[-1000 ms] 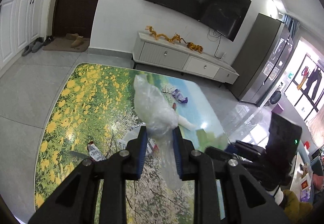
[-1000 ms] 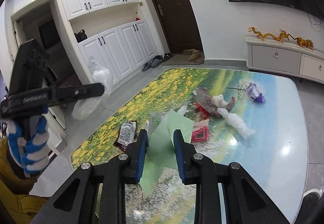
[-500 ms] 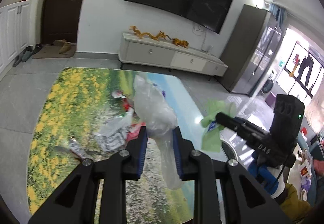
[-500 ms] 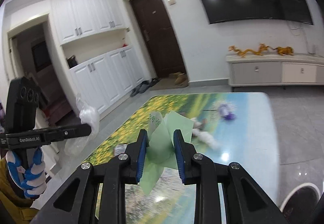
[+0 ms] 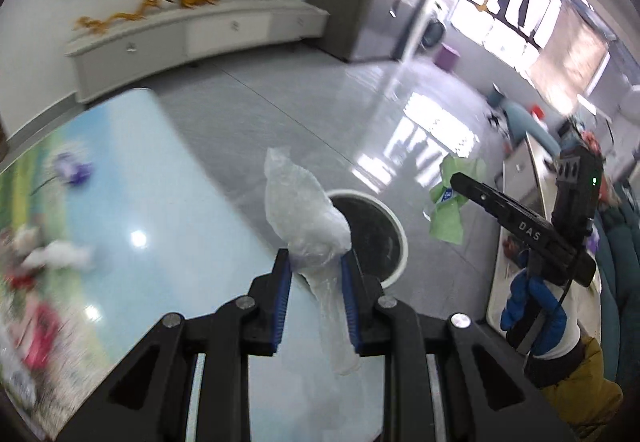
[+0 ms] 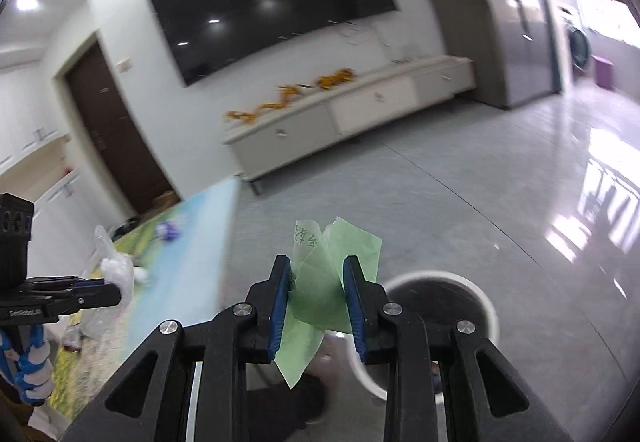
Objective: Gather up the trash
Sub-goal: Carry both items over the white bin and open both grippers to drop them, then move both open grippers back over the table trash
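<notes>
Beside the desk [image 5: 192, 202], a white-rimmed bin [image 5: 394, 230] stands on the floor, its dark inside unclear; left gripper [image 5: 316, 274] fingers pinch a clear plastic bag [image 5: 304, 218], right gripper [image 6: 316, 282] fingers pinch green paper [image 6: 320, 282], both held in the air near the bin

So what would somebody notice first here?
Probably the crumpled clear plastic bag squeezed in the left gripper, and the green paper pinched in the right gripper. Below them on the grey floor sits a round white bin with a dark inside.
</notes>
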`<action>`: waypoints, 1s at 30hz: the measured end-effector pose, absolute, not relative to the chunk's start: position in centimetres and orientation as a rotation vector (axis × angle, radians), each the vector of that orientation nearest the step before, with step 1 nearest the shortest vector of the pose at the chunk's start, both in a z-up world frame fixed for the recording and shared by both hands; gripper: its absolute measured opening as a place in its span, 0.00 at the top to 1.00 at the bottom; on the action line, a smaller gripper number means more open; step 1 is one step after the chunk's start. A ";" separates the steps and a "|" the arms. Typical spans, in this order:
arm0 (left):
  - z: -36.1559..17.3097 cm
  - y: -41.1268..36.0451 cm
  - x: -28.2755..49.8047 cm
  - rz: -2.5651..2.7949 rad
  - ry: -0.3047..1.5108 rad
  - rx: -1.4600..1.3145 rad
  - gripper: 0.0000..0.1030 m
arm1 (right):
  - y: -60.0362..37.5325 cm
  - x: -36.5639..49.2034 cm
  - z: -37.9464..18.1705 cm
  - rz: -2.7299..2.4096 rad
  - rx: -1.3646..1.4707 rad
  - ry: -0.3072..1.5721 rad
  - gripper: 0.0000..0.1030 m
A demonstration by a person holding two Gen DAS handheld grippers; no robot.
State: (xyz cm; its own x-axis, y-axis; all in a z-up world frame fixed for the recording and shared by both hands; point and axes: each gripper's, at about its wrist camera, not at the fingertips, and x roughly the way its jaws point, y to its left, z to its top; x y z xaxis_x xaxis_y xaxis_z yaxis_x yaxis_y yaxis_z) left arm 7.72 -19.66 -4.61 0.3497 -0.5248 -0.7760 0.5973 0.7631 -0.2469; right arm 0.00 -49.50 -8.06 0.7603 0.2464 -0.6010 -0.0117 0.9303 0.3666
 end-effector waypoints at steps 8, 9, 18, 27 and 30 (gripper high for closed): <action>-10.6 -31.7 13.0 -0.828 1.095 0.146 0.75 | -55.4 3.3 -15.3 0.017 0.426 0.834 0.74; -11.4 -32.8 13.6 -0.835 1.115 0.138 0.75 | -55.8 3.9 -16.1 0.011 0.429 0.848 0.74; -15.4 -35.2 17.6 -0.844 1.218 0.022 0.48 | -57.9 7.4 -21.0 -0.066 0.467 0.944 0.56; -12.1 -31.0 16.4 -0.785 1.134 -0.030 0.48 | -55.0 8.0 -18.0 -0.052 0.397 0.922 0.54; -9.7 -27.9 15.2 -0.737 1.060 -0.029 0.48 | -52.6 8.5 -15.3 -0.005 0.344 0.886 0.54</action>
State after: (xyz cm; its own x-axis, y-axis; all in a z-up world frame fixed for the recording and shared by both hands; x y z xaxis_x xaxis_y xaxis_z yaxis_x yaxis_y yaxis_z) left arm 15.24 -27.91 -9.68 0.2763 -0.5621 -0.7796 0.5357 0.7635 -0.3606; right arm 8.50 -52.58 -15.31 0.6365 0.1373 -0.7589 0.1455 0.9450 0.2929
